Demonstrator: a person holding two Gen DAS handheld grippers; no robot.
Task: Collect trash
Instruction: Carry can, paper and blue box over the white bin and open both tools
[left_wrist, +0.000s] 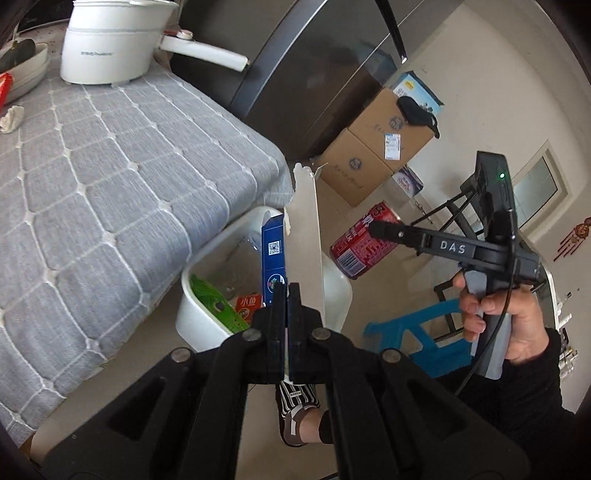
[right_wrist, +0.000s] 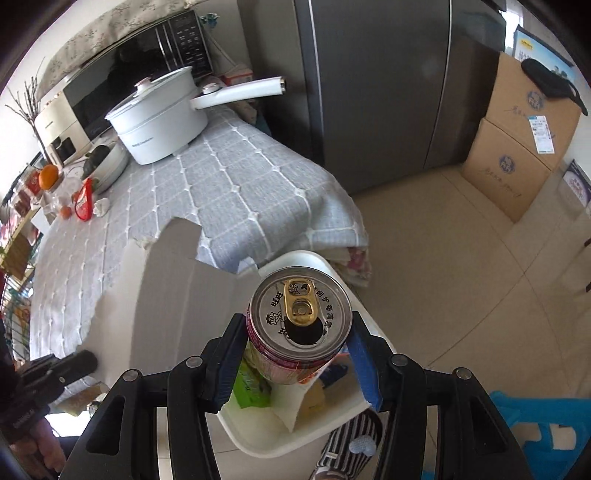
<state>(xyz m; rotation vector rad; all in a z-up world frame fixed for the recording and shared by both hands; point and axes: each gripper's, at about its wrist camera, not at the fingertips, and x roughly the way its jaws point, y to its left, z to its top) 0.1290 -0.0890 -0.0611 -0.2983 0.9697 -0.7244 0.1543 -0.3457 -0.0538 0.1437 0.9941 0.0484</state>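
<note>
My left gripper (left_wrist: 286, 291) is shut on a flattened blue and white carton (left_wrist: 301, 236) and holds it upright over the white trash bin (left_wrist: 207, 325) on the floor beside the table. The carton's white side also shows in the right wrist view (right_wrist: 177, 306). My right gripper (right_wrist: 295, 332) is shut on an opened red drink can (right_wrist: 299, 317) and holds it above the same bin (right_wrist: 295, 439). The can (left_wrist: 364, 243) and right gripper (left_wrist: 388, 230) also show in the left wrist view. The bin holds green and orange wrappers (left_wrist: 218, 301).
A table with a grey quilted cloth (left_wrist: 110, 192) carries a white electric pot (left_wrist: 110, 44), bowls, a red wrapper (right_wrist: 84, 203) and a crumpled white tissue (left_wrist: 11, 118). A dark fridge (right_wrist: 369, 92), cardboard boxes (right_wrist: 517, 147) and a blue stool (left_wrist: 417, 332) stand nearby.
</note>
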